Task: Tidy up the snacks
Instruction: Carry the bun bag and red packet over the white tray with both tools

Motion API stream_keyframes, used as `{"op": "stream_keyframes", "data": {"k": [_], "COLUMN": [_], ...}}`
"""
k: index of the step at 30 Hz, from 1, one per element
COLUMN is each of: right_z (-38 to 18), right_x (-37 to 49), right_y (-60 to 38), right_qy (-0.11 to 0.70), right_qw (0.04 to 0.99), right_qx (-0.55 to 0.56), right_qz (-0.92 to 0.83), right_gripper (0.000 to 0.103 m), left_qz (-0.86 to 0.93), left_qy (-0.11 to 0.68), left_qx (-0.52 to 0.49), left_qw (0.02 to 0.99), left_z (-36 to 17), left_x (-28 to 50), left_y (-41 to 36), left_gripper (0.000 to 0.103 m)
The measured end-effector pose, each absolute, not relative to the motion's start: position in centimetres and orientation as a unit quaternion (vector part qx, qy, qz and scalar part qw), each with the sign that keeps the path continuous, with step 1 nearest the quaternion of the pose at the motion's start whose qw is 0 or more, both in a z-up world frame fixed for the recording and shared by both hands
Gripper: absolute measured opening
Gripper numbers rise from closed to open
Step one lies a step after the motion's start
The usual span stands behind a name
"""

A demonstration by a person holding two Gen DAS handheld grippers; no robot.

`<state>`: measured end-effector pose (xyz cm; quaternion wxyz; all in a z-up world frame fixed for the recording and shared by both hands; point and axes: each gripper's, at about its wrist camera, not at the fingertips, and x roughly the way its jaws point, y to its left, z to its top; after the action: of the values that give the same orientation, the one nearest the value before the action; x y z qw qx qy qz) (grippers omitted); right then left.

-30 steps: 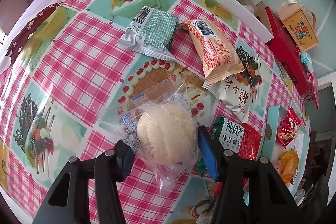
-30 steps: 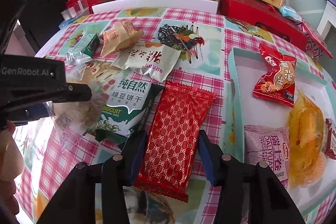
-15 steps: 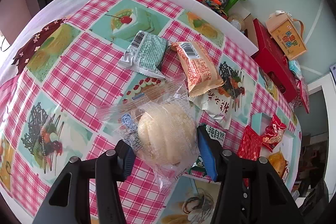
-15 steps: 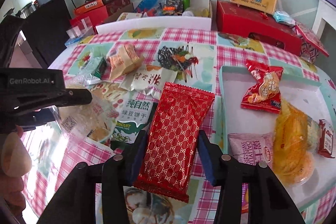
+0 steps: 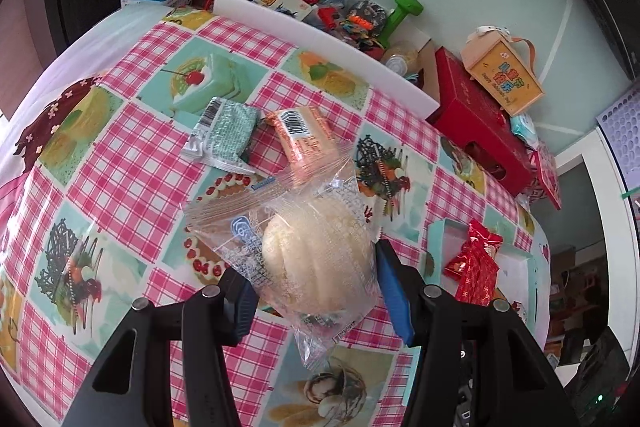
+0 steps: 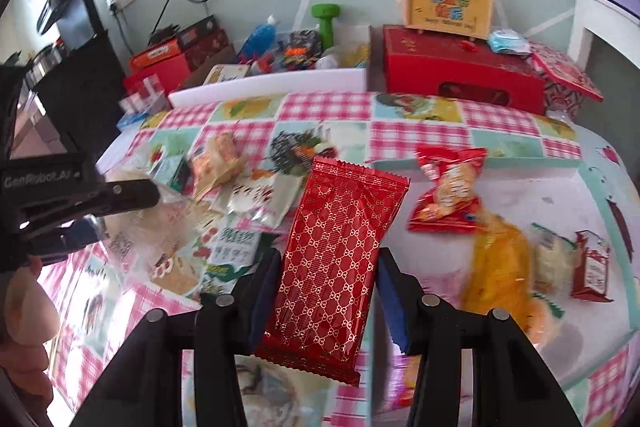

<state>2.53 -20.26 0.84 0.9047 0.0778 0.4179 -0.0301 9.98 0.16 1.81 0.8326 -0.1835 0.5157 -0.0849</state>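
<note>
With about 4 snacks already in the tray [image 6: 600,187], the left hand-held gripper [image 5: 316,291] clasps a bagged bun [image 5: 316,259] and the right hand-held gripper [image 6: 328,291] a red packet [image 6: 336,259], both above the counter [image 5: 100,163], where several packets remain.

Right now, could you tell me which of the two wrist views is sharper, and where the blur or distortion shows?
Left wrist view: crisp, the clear-wrapped bun readable; fisheye curves the table edge. Right wrist view: softer, the tray snacks smeared, while the red packet stays sharp.
</note>
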Motion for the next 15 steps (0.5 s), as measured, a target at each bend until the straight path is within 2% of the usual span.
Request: {"op": "stream_keyframes", "data": {"k": [8,15], "right_z": [2.4,2.3], "right_x": [0.3,-1.7], "right_y": [-28.4,-34.4], "right_qy": [0.389,0.383], "right_qw": [0.905,0.89], "right_qx": [0.12,0.151], "right_qz": [-0.125,-0.195], "right_gripper": [0.051,0.051], "left_qz": [-0.17,-0.228], "left_qy": [0.502,0.512], "left_qx": [-0.121,-0.061], "left_qw": [0.839,0.826], "left_z": [3.4,2.3], "left_x": [8.6,7.7], "left_y": [-7.0,-13.6], "left_gripper": [0.056,0.056]}}
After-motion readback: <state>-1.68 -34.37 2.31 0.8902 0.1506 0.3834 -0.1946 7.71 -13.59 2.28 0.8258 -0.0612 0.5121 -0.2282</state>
